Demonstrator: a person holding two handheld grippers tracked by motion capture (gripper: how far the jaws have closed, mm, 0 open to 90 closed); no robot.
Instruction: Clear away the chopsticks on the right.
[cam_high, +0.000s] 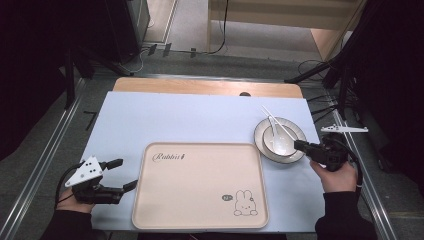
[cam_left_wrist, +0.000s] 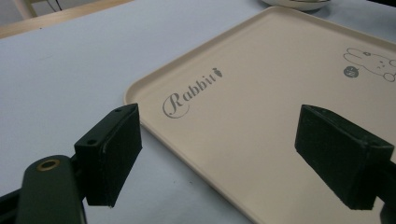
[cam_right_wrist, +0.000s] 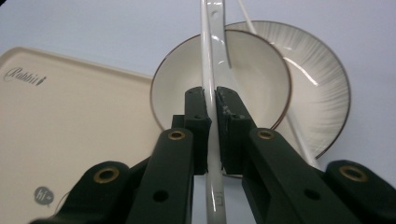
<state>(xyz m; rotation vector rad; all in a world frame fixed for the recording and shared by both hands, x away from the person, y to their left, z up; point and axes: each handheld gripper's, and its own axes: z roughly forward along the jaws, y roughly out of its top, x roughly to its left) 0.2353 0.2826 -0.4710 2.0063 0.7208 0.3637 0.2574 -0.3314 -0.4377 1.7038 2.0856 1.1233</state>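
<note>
Right now the right claw (cam_right_wrist: 212, 116) pinches a white spoon (cam_right_wrist: 211, 56) over the bowl (cam_right_wrist: 252, 70); the left claw (cam_left_wrist: 233, 154) gapes beside the tray (cam_left_wrist: 261, 98).

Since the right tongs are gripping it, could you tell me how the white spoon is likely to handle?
The spoon looks glazed, so probably stiff but slippery in the right tongs. Held on its narrow handle, it may pivot. It seems breakable if dropped onto the bowl.
</note>
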